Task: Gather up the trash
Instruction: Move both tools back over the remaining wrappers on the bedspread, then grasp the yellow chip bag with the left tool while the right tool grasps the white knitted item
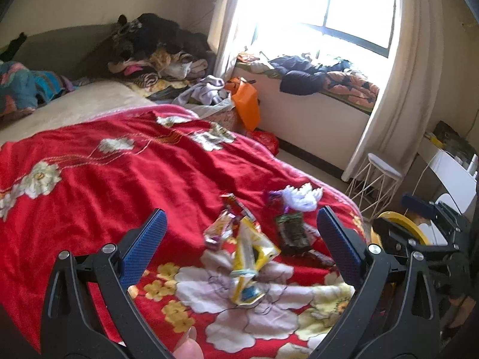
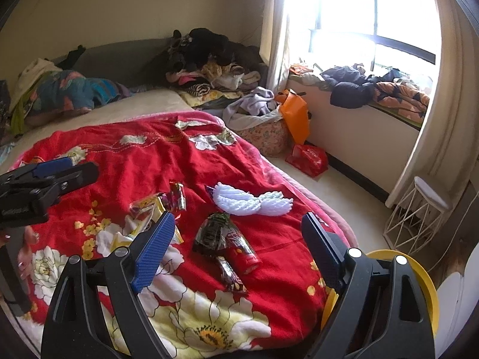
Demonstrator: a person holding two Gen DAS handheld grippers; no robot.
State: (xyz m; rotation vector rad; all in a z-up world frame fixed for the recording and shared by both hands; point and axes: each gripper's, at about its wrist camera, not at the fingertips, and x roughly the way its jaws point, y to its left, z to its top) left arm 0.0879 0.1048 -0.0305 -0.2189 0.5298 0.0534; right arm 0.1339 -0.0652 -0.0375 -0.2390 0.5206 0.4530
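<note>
Scattered wrappers lie on a red floral blanket (image 2: 209, 155) at mid-frame: a yellow snack packet (image 1: 251, 251), a crumpled foil wrapper (image 1: 218, 229), a dark wrapper (image 2: 215, 233) beside a red-ended one (image 2: 245, 257), and a white foam net sleeve (image 2: 251, 202) just above them. The left gripper (image 1: 239, 239) hovers over the yellow packet, jaws wide, nothing between its blue pads. The right gripper (image 2: 239, 233), jaws also wide and empty, frames the dark wrapper. A yellow bin rim (image 2: 428, 287) shows at lower right, beside the bed. Clothes (image 2: 209, 56) crowd the upper centre.
</note>
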